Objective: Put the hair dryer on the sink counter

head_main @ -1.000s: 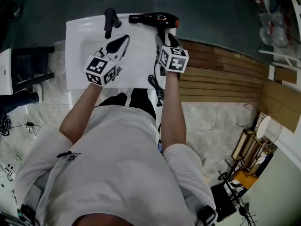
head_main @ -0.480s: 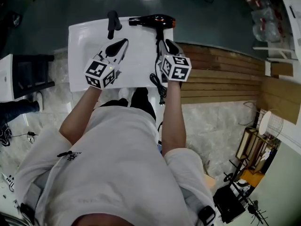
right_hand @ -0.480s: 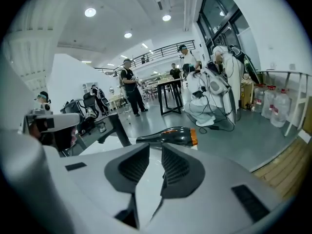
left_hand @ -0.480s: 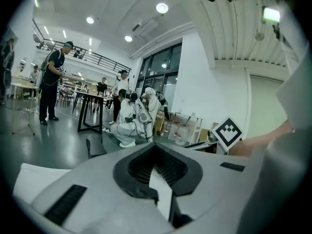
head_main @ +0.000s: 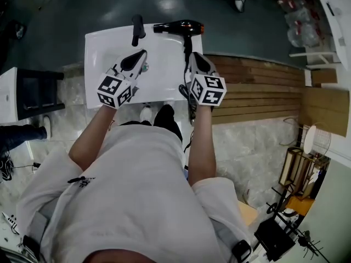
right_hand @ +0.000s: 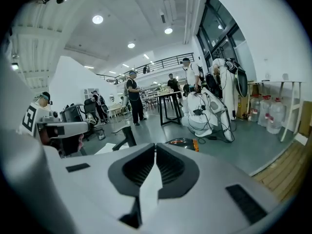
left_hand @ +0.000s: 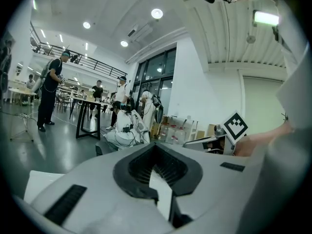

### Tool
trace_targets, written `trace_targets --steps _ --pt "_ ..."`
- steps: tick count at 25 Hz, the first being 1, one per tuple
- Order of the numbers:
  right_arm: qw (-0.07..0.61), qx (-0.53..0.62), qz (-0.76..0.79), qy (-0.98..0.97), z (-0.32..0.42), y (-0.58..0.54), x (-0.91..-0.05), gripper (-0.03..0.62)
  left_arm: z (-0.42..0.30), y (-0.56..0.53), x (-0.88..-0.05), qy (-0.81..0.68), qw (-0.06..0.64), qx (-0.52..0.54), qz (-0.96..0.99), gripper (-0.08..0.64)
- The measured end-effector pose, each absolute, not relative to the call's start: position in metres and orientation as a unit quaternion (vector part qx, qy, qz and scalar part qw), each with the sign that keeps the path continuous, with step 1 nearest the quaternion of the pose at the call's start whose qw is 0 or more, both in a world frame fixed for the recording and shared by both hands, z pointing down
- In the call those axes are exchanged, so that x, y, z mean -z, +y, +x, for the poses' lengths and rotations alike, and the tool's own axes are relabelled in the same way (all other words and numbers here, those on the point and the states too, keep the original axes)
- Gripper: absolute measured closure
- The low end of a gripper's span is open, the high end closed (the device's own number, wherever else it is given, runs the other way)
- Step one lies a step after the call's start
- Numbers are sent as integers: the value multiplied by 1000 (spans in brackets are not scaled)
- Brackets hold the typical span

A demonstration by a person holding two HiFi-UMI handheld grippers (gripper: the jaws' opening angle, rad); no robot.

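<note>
The black hair dryer (head_main: 181,27) with an orange rear ring lies on the back right of the white sink counter (head_main: 101,43). Its handle points toward me and its cord (head_main: 190,100) trails off the front edge. My right gripper (head_main: 192,54) hovers just short of the handle. Its jaws have just been closing and now stand shut with nothing between them. The right gripper view shows the dryer (right_hand: 183,143) beyond the shut right gripper (right_hand: 155,146). My left gripper (head_main: 143,53) hangs over the basin, shut and empty, and looks the same in its own view, the left gripper (left_hand: 155,145).
A black faucet (head_main: 137,29) stands at the back of the counter, left of the dryer. Wooden boards (head_main: 263,86) lie on the floor to the right, and a dark cabinet (head_main: 33,92) stands to the left. People and tables (right_hand: 168,101) fill the hall beyond the sink.
Both grippers have lifted and drawn back a little toward me. The right one has come away from the dryer's handle. The dryer stays where it lay on the counter.
</note>
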State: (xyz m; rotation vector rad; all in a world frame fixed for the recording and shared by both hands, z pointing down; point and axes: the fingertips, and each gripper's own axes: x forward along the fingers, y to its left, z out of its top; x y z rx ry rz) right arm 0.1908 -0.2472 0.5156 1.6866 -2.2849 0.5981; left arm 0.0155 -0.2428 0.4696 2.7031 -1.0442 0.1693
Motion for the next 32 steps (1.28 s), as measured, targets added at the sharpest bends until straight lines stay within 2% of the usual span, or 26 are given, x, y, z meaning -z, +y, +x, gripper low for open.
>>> trace_targets --steps 12,19,32 --pt "83 -165 586 -789 159 -206 -469 583 -28 -216 -457 -356 108 -45 927 558" --pt "28 -152 578 -801 141 -192 -432 583 -46 -204 -444 -357 100 -34 928 558" --pt "15 -137 553 -822 135 -183 -420 583 -43 -199 -425 -372 90 -26 924 558"
